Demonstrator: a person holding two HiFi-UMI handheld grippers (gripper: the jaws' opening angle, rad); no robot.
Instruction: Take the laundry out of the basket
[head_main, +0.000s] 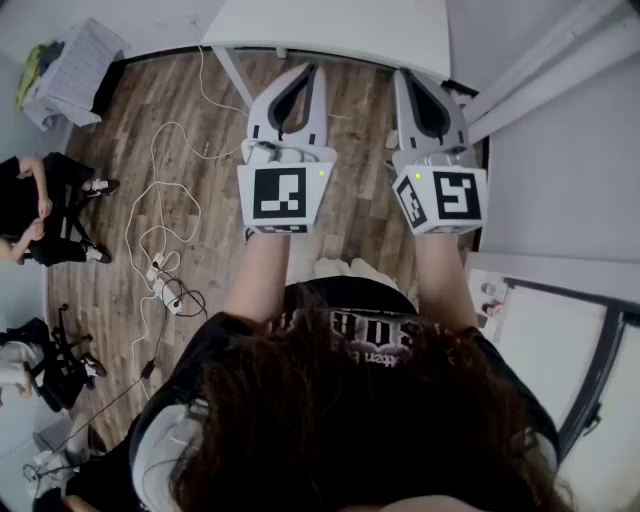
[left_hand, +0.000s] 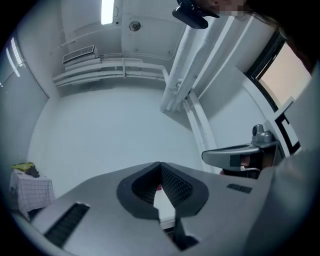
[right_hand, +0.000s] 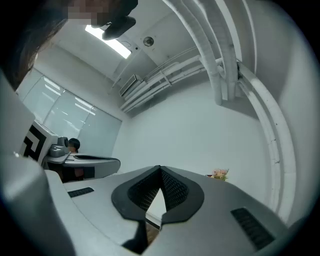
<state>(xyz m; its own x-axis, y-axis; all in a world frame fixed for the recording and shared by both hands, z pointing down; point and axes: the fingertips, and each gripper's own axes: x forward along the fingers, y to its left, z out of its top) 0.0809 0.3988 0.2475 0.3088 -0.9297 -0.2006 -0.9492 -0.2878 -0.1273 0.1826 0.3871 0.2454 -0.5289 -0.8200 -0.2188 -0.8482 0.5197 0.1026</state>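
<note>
The left gripper (head_main: 303, 75) and the right gripper (head_main: 407, 78) both have their jaws pressed together on nothing, side by side, tips aimed at the white table (head_main: 330, 30). The laundry basket (head_main: 80, 65) stands on the floor left of that table, well apart from both tools and nearer the left one (a yellow-green piece of laundry (head_main: 35, 60) lies heaped at its far end). Its long axis seems to slant away from the table, though it's too small to be sure.
</note>
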